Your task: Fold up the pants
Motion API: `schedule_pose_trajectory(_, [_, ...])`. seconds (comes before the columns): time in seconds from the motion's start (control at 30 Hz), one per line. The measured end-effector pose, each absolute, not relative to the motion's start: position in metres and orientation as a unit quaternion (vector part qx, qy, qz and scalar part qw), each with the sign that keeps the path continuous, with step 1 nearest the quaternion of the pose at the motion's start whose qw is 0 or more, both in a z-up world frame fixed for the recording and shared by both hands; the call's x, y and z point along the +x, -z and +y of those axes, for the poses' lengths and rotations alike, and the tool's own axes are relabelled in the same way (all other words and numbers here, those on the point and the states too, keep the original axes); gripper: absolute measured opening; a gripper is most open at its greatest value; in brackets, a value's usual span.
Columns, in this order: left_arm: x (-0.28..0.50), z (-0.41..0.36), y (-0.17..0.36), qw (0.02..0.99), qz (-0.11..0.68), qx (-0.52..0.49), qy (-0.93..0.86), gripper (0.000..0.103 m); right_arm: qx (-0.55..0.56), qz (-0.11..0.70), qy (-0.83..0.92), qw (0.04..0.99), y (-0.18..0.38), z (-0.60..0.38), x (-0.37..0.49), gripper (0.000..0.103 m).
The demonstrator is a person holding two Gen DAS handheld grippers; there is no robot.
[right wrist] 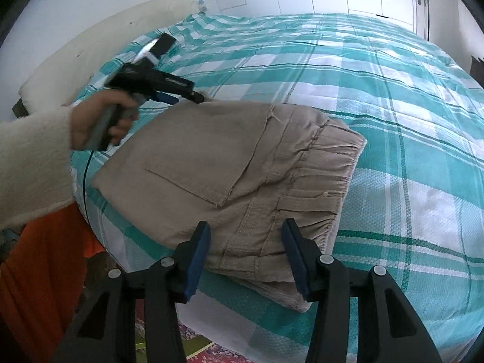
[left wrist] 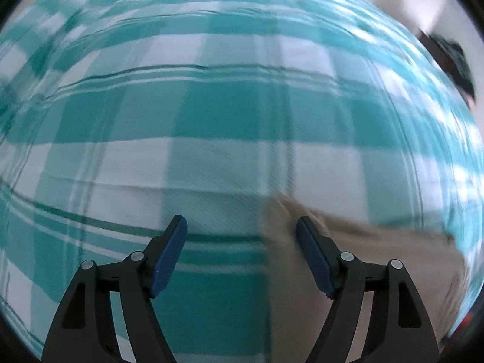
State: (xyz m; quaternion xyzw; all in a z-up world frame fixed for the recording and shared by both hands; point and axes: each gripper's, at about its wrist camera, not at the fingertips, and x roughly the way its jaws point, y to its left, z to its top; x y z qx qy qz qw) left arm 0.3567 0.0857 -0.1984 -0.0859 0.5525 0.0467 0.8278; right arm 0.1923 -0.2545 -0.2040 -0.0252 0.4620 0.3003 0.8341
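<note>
The folded khaki pants (right wrist: 230, 169) lie near the bed's near-left edge on the teal plaid bedspread (right wrist: 393, 96), waistband toward the right, with broad open cover stretching beyond them toward the far side. The right gripper (right wrist: 245, 252) hangs over the pants' near corner, fingers apart and pressing on nothing. The left gripper (left wrist: 241, 255) — fingers wide apart and empty — sits at the pants' far-left corner, its right finger over the cloth. The left wrist view is motion-blurred; a cream sleeve (right wrist: 33, 163) covers the forearm, and the pants' underside layers are hidden.
</note>
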Motion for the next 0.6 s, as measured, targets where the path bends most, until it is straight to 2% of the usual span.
schedule_pose_trajectory(0.1, [0.339, 0.099, 0.177, 0.837, 0.535, -0.115, -0.028, 0.073, -0.022, 0.464, -0.302, 0.832, 0.204, -0.256, 0.193, 0.050])
schedule_pose_trajectory(0.3, [0.238, 0.078, 0.133, 0.836, 0.516, -0.135, 0.129, 0.076, -0.010, 0.463, -0.304, 0.833, 0.205, -0.258, 0.194, 0.050])
schedule_pose_trajectory(0.4, [0.185, 0.048, 0.144, 0.822, 0.544, -0.050, 0.162, 0.079, -0.012, 0.462, -0.301, 0.834, 0.205, -0.257, 0.193, 0.050])
schedule_pose_trajectory(0.47, [0.159, 0.049, 0.174, 0.806, 0.579, 0.010, 0.124, 0.079, -0.012, 0.464, -0.300, 0.834, 0.205, -0.257, 0.193, 0.050])
schedule_pose_trajectory(0.57, [0.141, 0.095, 0.173, 0.799, 0.574, -0.142, 0.106, 0.077, -0.005, 0.464, -0.303, 0.832, 0.205, -0.257, 0.193, 0.050])
schedule_pose_trajectory(0.6, [0.134, 0.102, 0.165, 0.808, 0.562, -0.152, 0.097, 0.074, -0.008, 0.464, -0.301, 0.833, 0.205, -0.256, 0.193, 0.050])
